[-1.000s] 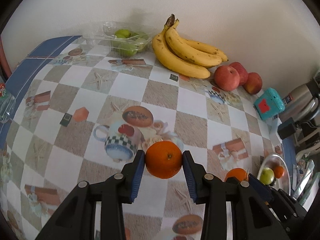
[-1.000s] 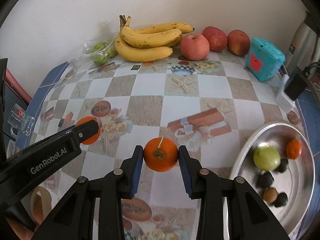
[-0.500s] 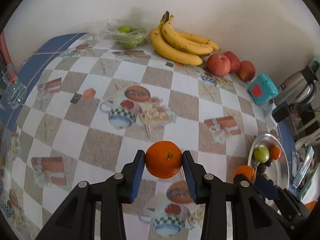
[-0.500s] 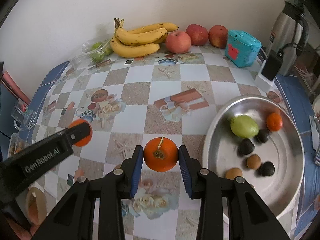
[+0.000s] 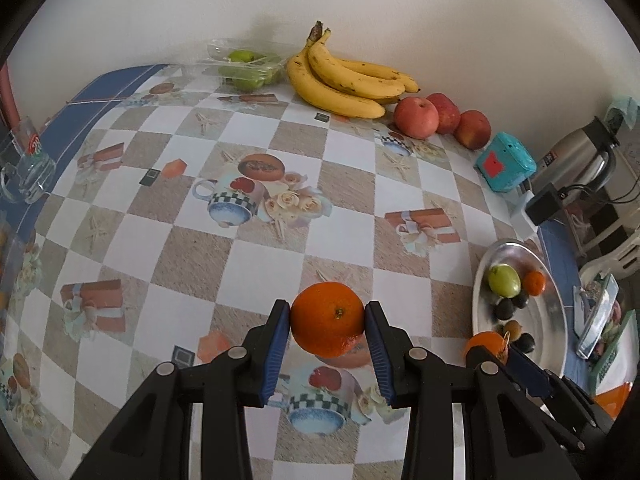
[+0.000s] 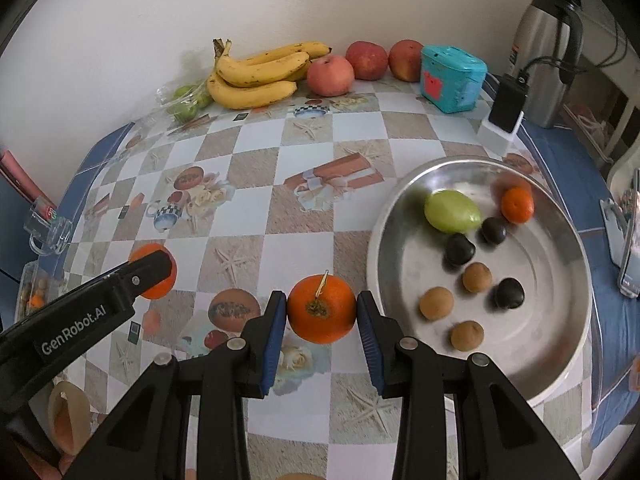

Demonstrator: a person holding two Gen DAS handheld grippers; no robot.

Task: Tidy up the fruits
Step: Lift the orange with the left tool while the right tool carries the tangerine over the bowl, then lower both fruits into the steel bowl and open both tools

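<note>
My left gripper (image 5: 327, 320) is shut on an orange (image 5: 327, 319), held above the checked tablecloth. My right gripper (image 6: 322, 310) is shut on a second orange (image 6: 322, 309) that has a short stem. It hangs just left of a silver bowl (image 6: 552, 376). The bowl holds a green fruit (image 6: 452, 211), a small orange fruit (image 6: 517, 205) and several small dark and brown fruits. In the left wrist view the bowl (image 5: 556, 344) lies at the right, with the right gripper's orange (image 5: 484, 343) in front of it. The left gripper's orange (image 6: 154, 270) shows at the left of the right wrist view.
Bananas (image 6: 256, 76), three red apples (image 6: 330, 76) and a clear pack of green fruit (image 5: 244, 66) line the back wall. A teal box (image 6: 452, 78), a charger (image 6: 506, 110) and a steel thermos (image 6: 550, 48) stand at the back right. A glass mug (image 5: 28, 168) sits at the left edge.
Both grippers have drawn back from the wall with their oranges still held. The silver bowl has come much closer to the right gripper and fills more of its view.
</note>
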